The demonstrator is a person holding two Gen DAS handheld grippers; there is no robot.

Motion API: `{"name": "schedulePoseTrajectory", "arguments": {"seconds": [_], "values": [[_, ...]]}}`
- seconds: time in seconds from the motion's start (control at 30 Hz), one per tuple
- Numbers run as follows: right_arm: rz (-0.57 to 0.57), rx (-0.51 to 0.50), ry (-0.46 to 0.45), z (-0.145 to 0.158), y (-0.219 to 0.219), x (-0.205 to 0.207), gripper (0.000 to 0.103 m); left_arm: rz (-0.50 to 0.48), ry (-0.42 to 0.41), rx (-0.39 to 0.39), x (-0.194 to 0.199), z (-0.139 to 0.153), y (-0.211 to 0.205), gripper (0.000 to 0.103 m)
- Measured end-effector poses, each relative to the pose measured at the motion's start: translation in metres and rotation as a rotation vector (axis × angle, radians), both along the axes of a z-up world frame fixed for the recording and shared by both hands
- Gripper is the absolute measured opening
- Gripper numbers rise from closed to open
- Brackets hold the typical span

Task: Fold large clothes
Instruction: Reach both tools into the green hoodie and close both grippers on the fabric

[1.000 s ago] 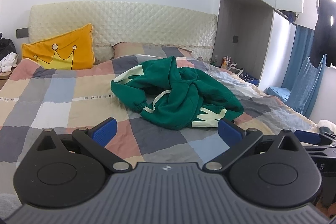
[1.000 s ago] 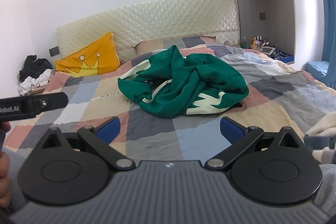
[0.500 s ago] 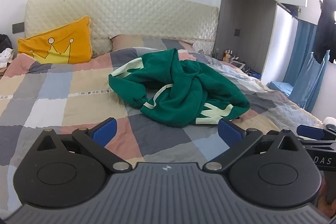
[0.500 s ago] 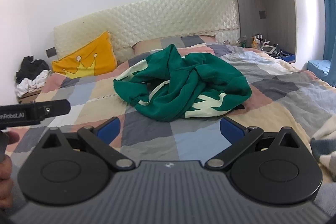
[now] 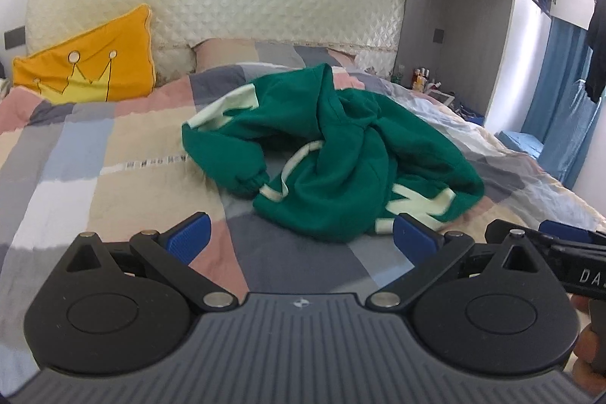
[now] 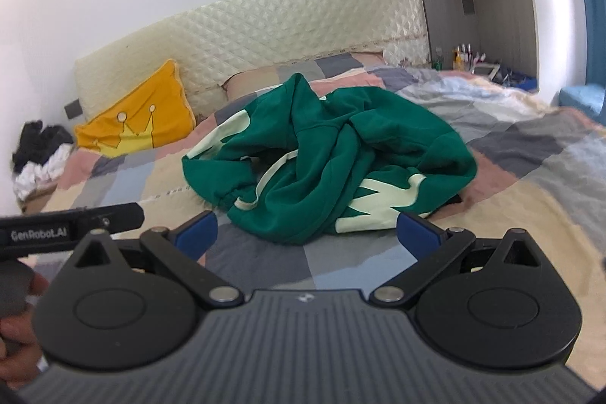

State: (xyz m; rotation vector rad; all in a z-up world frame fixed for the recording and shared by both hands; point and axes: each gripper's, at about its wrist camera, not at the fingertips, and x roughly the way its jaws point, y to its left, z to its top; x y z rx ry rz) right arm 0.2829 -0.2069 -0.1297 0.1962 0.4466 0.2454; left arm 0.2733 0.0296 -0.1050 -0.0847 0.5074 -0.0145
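1. I see the hoodie [image 5: 333, 154] lying crumpled in a heap near the middle of the bed [image 5: 94, 154], on the patchwork quilt, green with pale lettering and a pale drawstring.
2. My left tongs [image 5: 301, 239] stand wide apart with nothing between them; the blue pads [image 5: 189, 236] hang over the quilt just short of the heap.
3. From the left wrist view, the hoodie sits ahead and a little right of centre; its near hem lies close to the right pad and well apart from the left one.
4. My right tongs [image 6: 306, 236] are likewise spread wide and empty, with the hoodie [image 6: 333, 158] straight ahead.
5. From the right wrist view, the near edge of the heap dips between the two pads [image 6: 197, 233]; I cannot tell whether cloth and pads touch.
6. The left tongs' black body shows at the left edge of the right view, and the right tongs' at the right edge of the left view, so the two sit side by side.
7. A yellow pillow [image 5: 87, 63] leans on the headboard [image 5: 235, 2], well behind and left of the hoodie.
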Motion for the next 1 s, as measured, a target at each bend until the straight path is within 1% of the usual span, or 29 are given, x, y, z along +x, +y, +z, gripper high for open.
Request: {"name": "schedulePoseTrajectory", "arguments": {"seconds": [0.1,0.2,0.27,0.37,0.47,0.6,0.73,0.87,1.0], "values": [[-0.005,0.057,0.029,-0.012,0.002,0.029,0.103,0.003,0.02,0.0,0.033,-0.009,0.006,0.103],[-0.015,0.102,0.038,-0.025,0.006,0.061,0.102,0.001,0.042,-0.024,0.067,-0.02,0.014,0.103],[-0.025,0.13,0.033,-0.034,0.006,0.082,0.1,0.004,0.06,-0.043,0.09,-0.03,0.018,0.103],[-0.047,0.175,0.052,-0.047,0.001,0.115,0.1,-0.001,0.087,-0.07,0.126,-0.044,0.019,0.103],[-0.066,0.184,0.064,-0.058,-0.005,0.14,0.1,-0.014,0.095,-0.087,0.158,-0.057,0.016,0.103],[-0.067,0.221,0.081,-0.073,-0.012,0.164,0.1,-0.03,0.1,-0.095,0.203,-0.071,0.009,0.103],[-0.057,0.238,0.081,-0.084,-0.014,0.188,0.1,-0.034,0.099,-0.166,0.252,-0.084,0.009,0.103],[-0.059,0.249,0.07,-0.089,-0.017,0.222,0.099,-0.035,0.105,-0.278,0.305,-0.099,0.014,0.103],[-0.055,0.338,0.088,-0.091,-0.026,0.263,0.099,-0.04,0.111,-0.413,0.354,-0.118,0.023,0.103]]}}
